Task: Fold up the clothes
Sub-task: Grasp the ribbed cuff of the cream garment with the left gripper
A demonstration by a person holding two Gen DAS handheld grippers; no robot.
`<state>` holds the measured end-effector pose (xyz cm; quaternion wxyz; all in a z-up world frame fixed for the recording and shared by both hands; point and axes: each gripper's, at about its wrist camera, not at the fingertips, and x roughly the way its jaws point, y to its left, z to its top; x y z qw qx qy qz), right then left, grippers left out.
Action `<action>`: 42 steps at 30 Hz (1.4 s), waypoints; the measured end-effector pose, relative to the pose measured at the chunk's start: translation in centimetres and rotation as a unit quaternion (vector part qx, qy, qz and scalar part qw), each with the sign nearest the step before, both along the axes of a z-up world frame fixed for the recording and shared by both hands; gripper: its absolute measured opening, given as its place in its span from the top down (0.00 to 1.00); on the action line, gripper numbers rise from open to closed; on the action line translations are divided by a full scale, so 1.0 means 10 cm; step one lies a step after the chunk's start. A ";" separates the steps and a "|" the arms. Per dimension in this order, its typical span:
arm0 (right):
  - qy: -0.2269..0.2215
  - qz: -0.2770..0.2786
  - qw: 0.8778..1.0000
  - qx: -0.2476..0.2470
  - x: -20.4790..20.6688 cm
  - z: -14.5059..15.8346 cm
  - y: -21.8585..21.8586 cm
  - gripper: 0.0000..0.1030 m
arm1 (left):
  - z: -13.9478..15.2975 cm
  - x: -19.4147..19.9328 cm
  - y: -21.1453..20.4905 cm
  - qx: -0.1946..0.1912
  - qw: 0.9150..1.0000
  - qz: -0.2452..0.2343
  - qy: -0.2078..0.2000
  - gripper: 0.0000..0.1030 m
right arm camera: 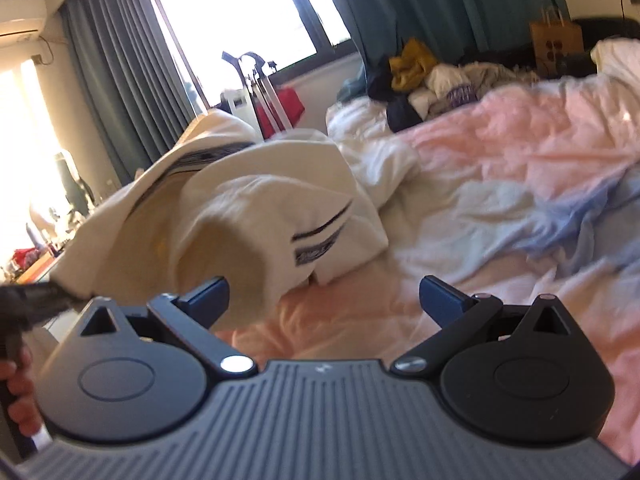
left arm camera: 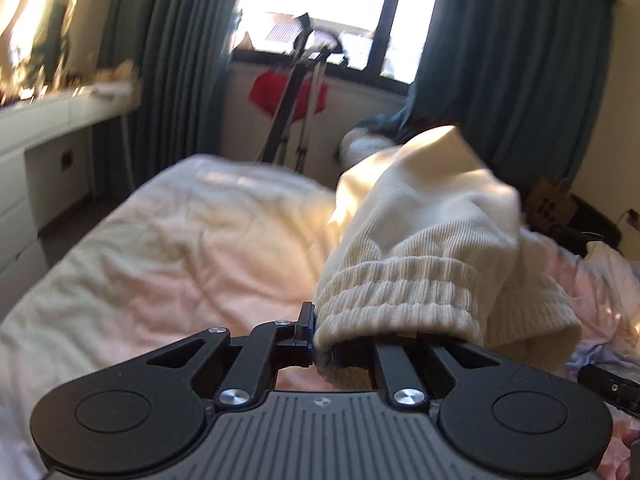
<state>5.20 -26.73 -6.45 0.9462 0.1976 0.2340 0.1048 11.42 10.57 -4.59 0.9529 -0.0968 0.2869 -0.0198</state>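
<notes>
Pinching the ribbed cuff of a cream sweatshirt point(left arm camera: 404, 240), the left gripper point(left arm camera: 320, 344) has its jaws pressed together on the elastic band, which is bunched right at the fingertips. Gripping at the cuff seems to be the reason the sleeve rises off the bed point(left arm camera: 160, 232): the cloth arches up and away to the far right instead of lying flat.

In the right wrist view the same cream sweatshirt point(right arm camera: 248, 208) hangs in a loose hump at the near left, its dark printed stripes showing on two faces, and its lower edge trails onto the pink and blue duvet point(right arm camera: 500, 184). It is partly lifted, partly resting, and no tidy fold shows in it.

The right gripper point(right arm camera: 324, 296) stands with its jaws spread wide and nothing between them. It sits just beside the hanging cloth, the left blue pad near or touching the fabric; I cannot tell which. Open and close like that, it looks placed to take a second hold, though that is only a judgement.

A heap of other clothes point(right arm camera: 424, 80) lies at the far side of the bed, below the green curtains point(right arm camera: 440, 4), well apart from the sweatshirt. A hand point(right arm camera: 18, 392) shows at the near left edge, holding the other tool.
</notes>
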 end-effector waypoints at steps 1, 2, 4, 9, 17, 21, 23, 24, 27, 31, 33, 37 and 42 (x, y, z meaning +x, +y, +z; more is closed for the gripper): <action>0.004 0.004 1.000 -0.001 0.00 -0.02 0.03 0.00 | -0.01 -0.02 0.04 -0.002 1.000 0.000 0.007 0.91; 0.007 0.006 1.000 -0.001 0.00 -0.04 0.04 0.00 | -0.02 -0.04 0.07 -0.003 1.000 0.000 0.013 0.89; 0.009 0.006 1.000 0.002 0.01 -0.05 0.04 0.00 | -0.03 -0.10 0.08 -0.012 1.000 -0.003 0.024 0.80; 0.014 0.006 1.000 0.010 0.01 -0.08 0.05 0.00 | -0.11 -0.15 0.14 -0.047 0.997 -0.001 0.068 0.72; 0.022 0.006 0.999 0.023 0.02 -0.13 0.05 0.00 | -0.20 -0.42 0.10 -0.085 0.990 0.004 0.116 0.56; 0.026 0.005 0.999 0.030 0.02 -0.15 0.05 0.00 | -0.24 -0.61 0.09 -0.107 0.986 0.007 0.129 0.47; 0.032 0.009 0.998 0.050 0.04 -0.17 0.01 0.00 | -0.26 -0.71 0.07 -0.104 0.985 0.009 0.136 0.42; 0.036 0.012 0.997 0.065 0.04 -0.18 -0.02 0.00 | -0.27 -0.75 0.06 -0.101 0.985 0.009 0.140 0.42; 0.047 0.020 0.995 0.087 0.07 -0.21 -0.05 0.00 | -0.28 -0.87 0.06 -0.097 0.985 0.007 0.141 0.39; 0.037 0.036 0.997 0.058 0.06 -0.18 0.07 0.03 | -0.24 -1.00 0.08 -0.093 0.987 0.012 0.127 0.33; 0.017 0.032 0.999 0.025 0.03 -0.14 0.15 0.08 | -0.21 -1.05 0.07 -0.089 0.989 0.011 0.120 0.31; -0.032 0.021 0.999 -0.031 -0.05 -0.04 0.28 0.39 | -0.19 -1.06 -0.02 -0.069 0.992 0.000 0.110 0.29; -0.081 0.014 0.995 -0.048 -0.15 0.09 0.34 0.79 | -0.21 -1.01 -0.18 -0.031 0.995 -0.016 0.094 0.29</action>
